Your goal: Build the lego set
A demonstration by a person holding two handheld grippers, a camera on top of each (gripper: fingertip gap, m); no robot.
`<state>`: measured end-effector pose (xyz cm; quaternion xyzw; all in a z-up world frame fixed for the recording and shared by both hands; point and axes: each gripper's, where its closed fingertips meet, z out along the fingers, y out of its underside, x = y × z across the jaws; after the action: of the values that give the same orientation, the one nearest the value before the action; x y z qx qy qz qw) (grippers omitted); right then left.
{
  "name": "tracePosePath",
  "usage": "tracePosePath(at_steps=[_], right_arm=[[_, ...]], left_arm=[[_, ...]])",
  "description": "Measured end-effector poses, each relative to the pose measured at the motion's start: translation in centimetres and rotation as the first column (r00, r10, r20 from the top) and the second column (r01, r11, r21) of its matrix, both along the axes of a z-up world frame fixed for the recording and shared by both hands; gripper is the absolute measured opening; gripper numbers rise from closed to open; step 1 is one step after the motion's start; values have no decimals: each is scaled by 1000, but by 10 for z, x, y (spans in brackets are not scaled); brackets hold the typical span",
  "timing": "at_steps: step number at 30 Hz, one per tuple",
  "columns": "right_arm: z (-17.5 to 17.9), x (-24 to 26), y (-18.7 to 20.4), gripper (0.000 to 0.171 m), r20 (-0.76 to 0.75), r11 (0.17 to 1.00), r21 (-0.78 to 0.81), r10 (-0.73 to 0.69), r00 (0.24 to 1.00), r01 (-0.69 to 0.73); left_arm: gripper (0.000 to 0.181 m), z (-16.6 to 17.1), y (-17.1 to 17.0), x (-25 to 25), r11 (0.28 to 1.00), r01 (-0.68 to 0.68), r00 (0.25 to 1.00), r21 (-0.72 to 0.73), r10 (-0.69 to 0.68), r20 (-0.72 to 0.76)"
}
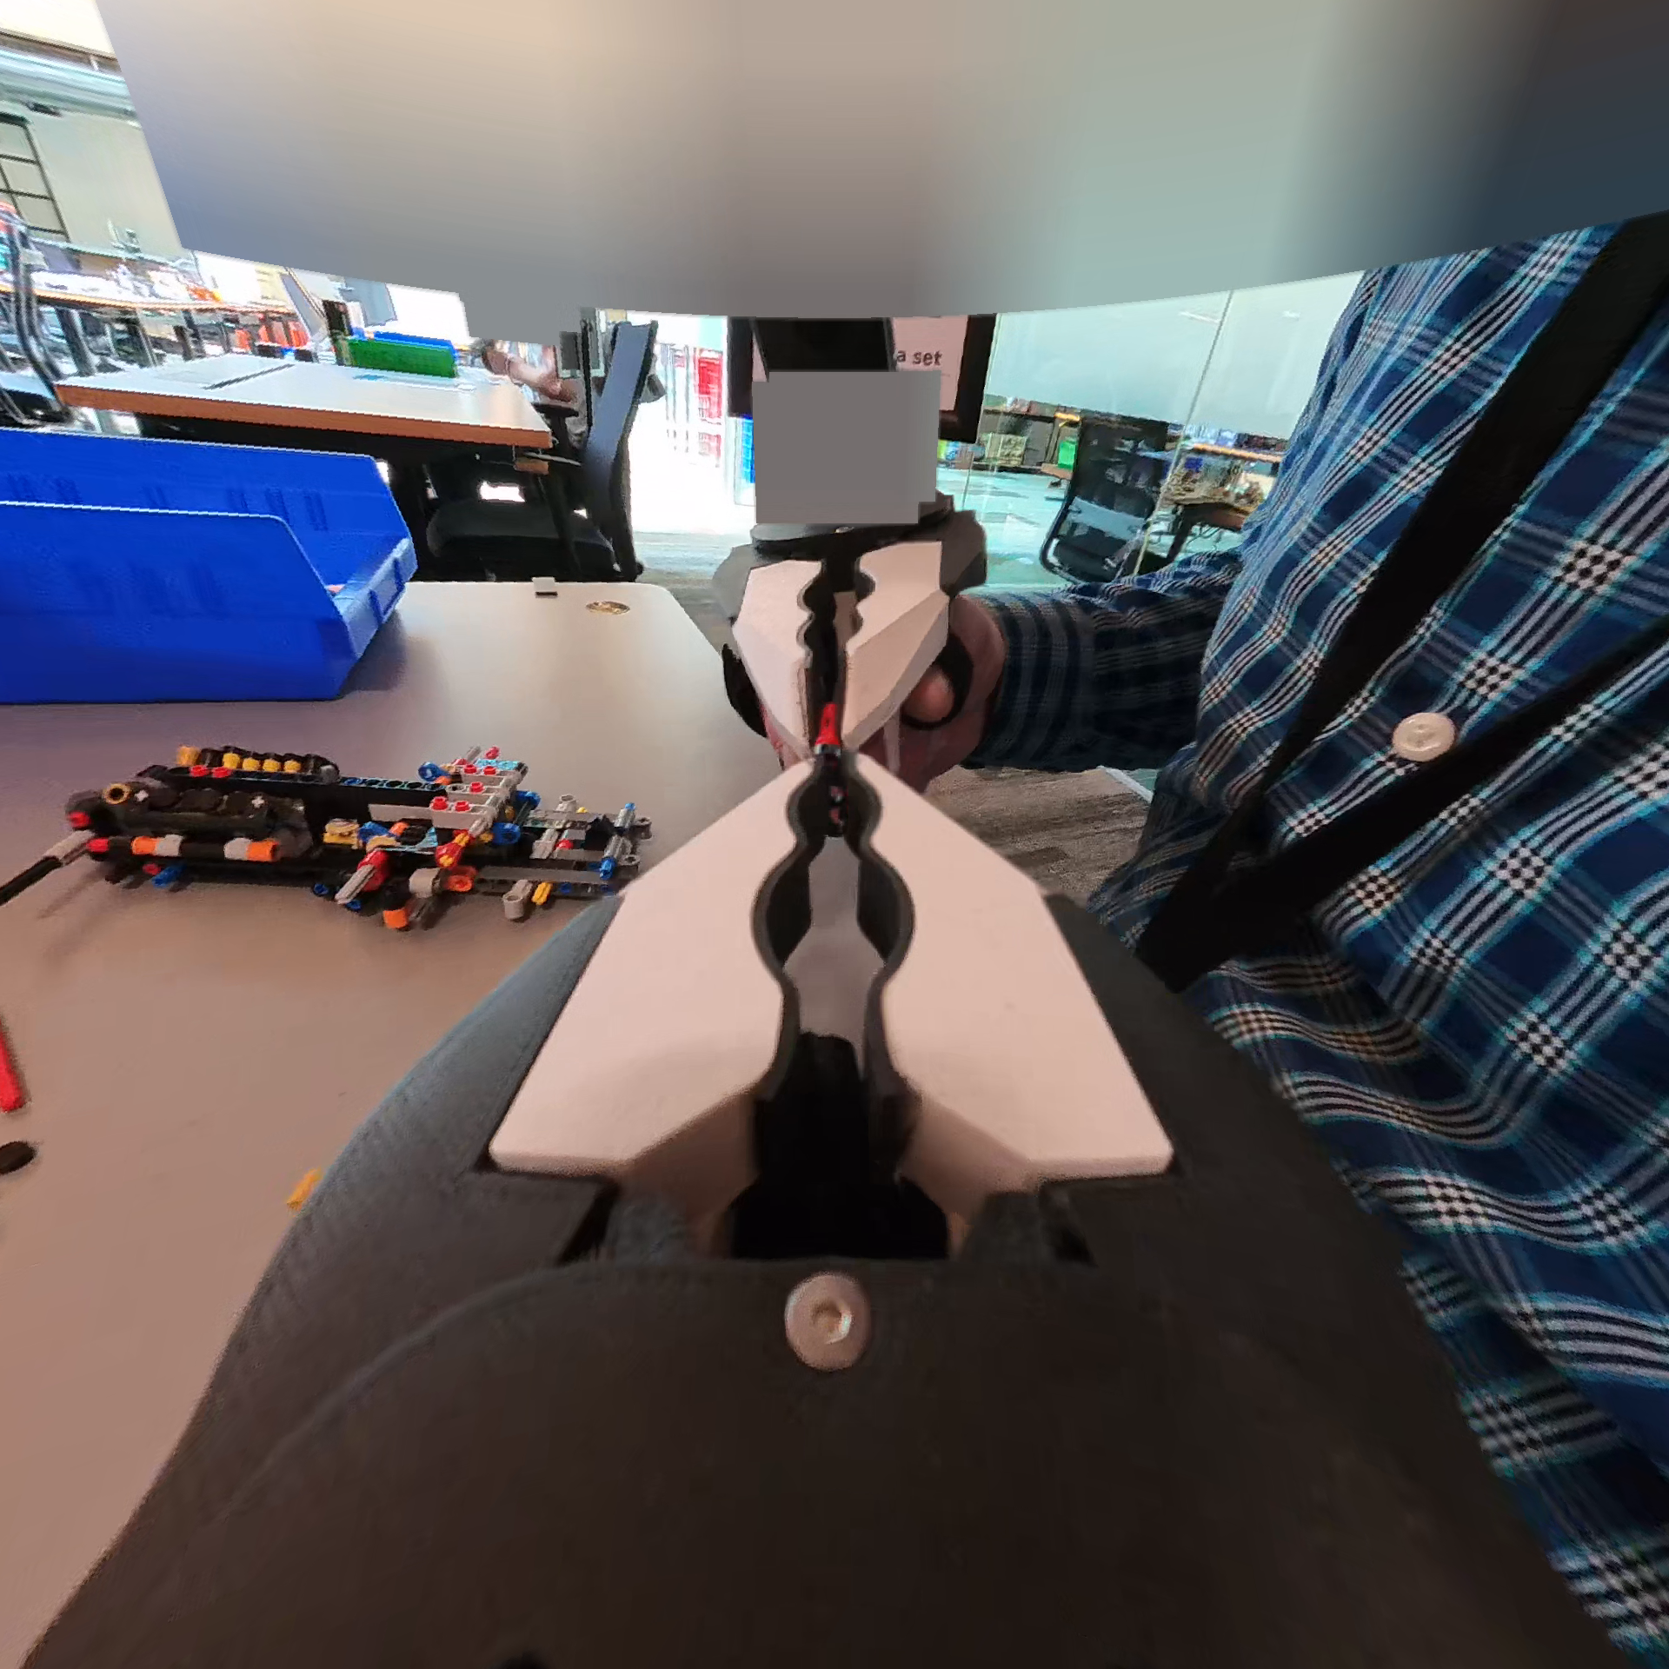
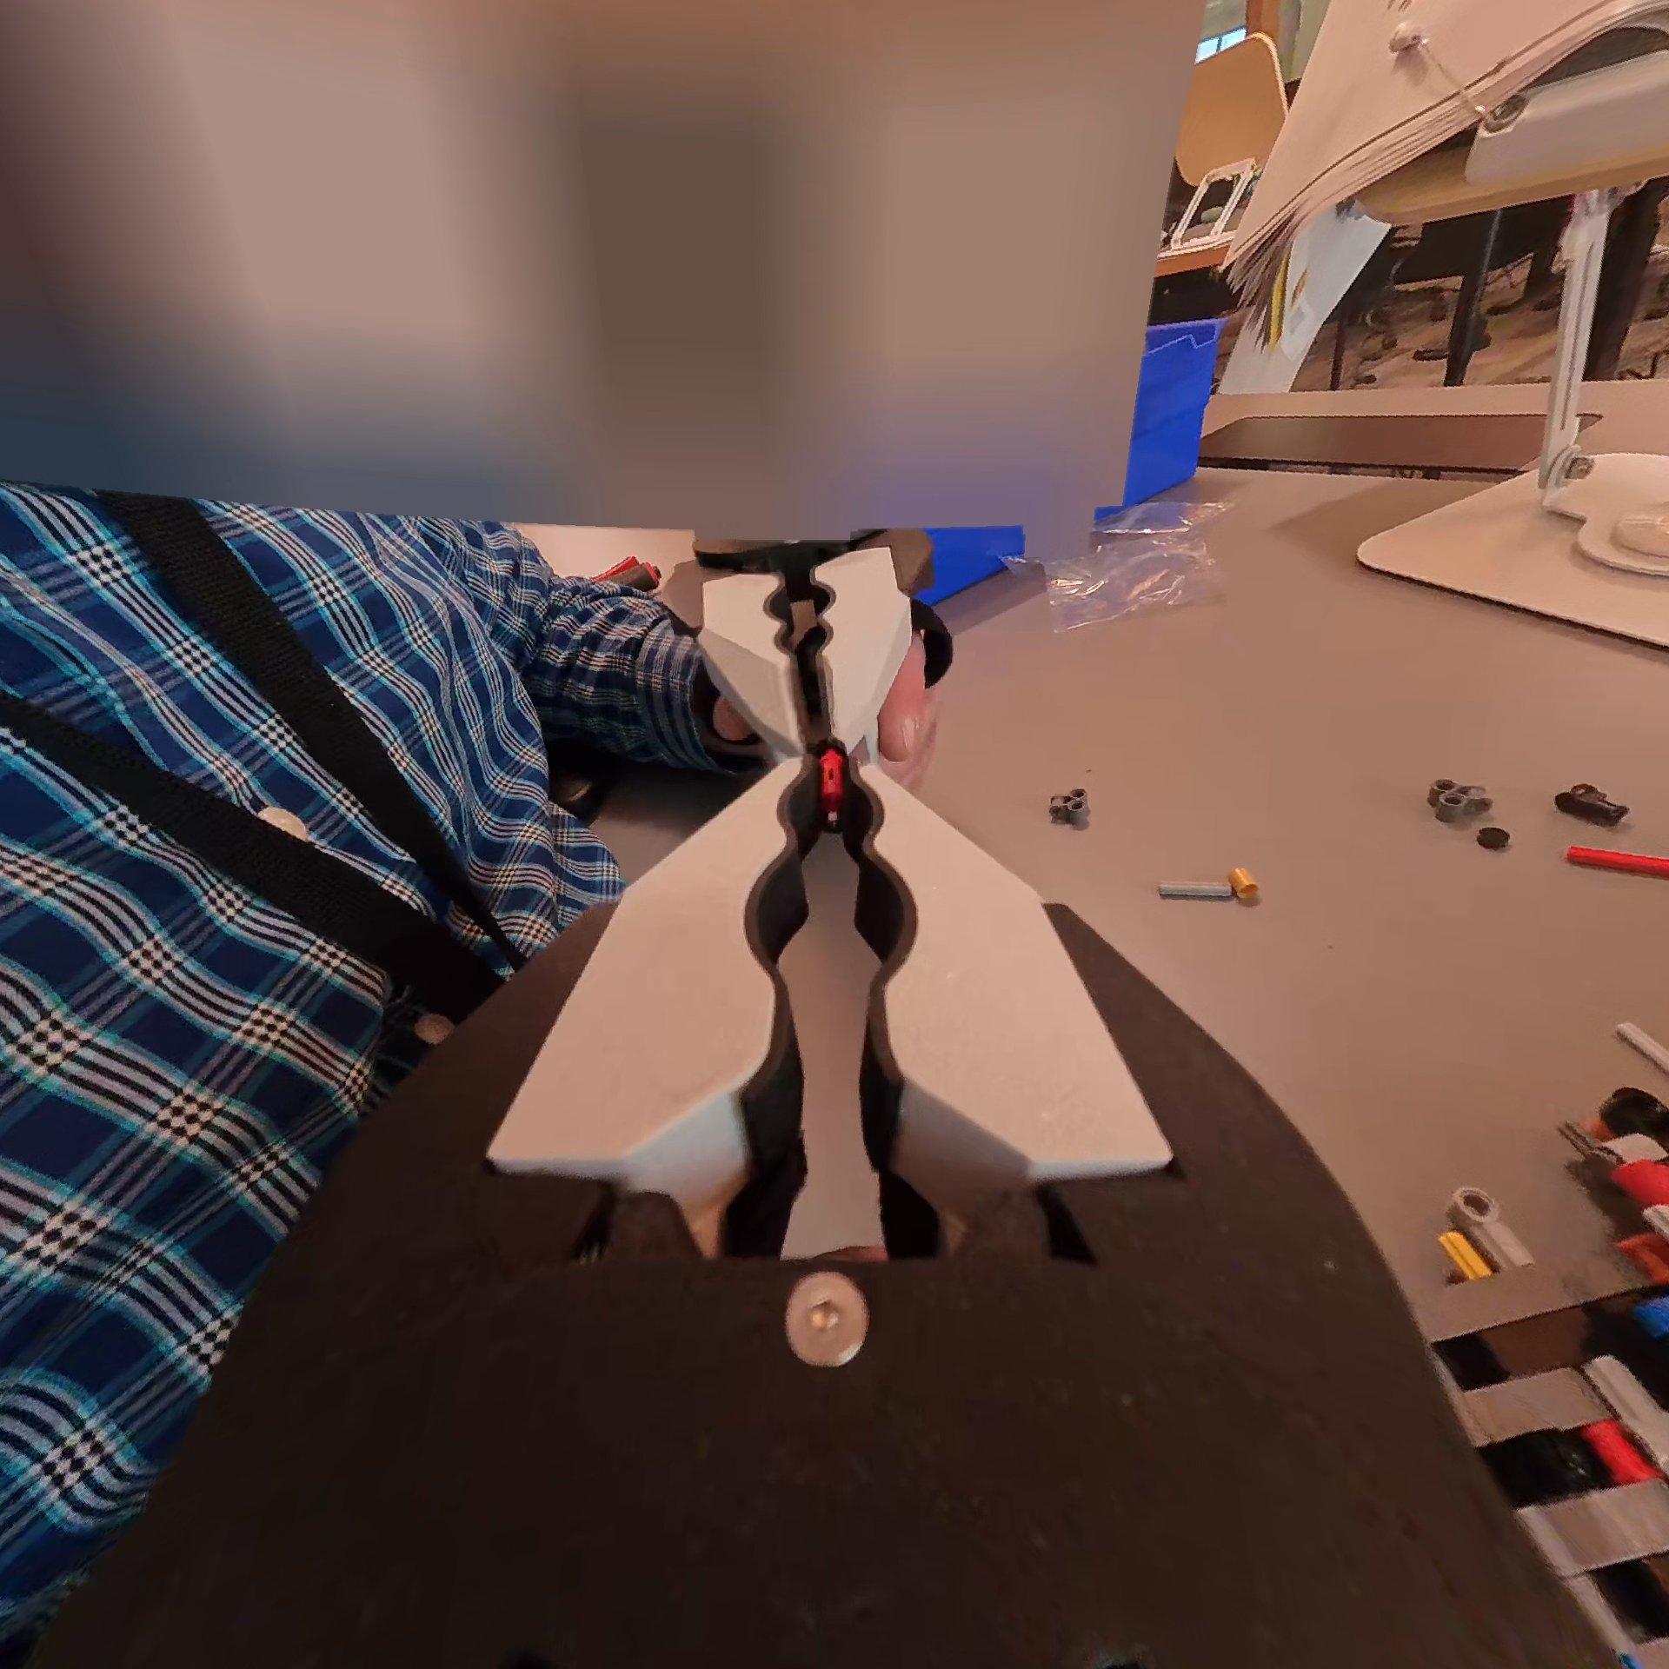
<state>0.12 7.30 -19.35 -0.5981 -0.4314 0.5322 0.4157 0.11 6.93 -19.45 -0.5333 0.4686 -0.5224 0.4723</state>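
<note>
Item: red pin (image 1: 826,725), pinched tip-to-tip between your left gripper (image 1: 829,768) and right gripper (image 2: 829,775), both closed on it in mid-air. Likely light, rigid, slippery; grip its middle squarely. Chassis assembly (image 1: 361,826): table (image 1: 560,650), ten o'clock. Loose parts (image 2: 1210,888): three o'clock in the right wrist view.

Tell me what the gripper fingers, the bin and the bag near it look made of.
Fingers: matte white rigid plastic, probably 3D-printed, given the flat facets and faint grain; black wavy inner lining, possibly rubber.
Bin: glossy blue moulded plastic, with ribbed walls and soft highlights.
Bag: thin clear plastic film, crinkled, the table showing through.
</note>
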Motion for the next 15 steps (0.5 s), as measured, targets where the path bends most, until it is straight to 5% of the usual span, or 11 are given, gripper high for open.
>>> tracePosePath(at_steps=[15], right_arm=[[3, -1, -3, 2, -9, 1000, 17, 18, 1000, -18]], left_arm=[[1, 3, -2, -1, 1000, 2, 1000, 21, -2, 12]])
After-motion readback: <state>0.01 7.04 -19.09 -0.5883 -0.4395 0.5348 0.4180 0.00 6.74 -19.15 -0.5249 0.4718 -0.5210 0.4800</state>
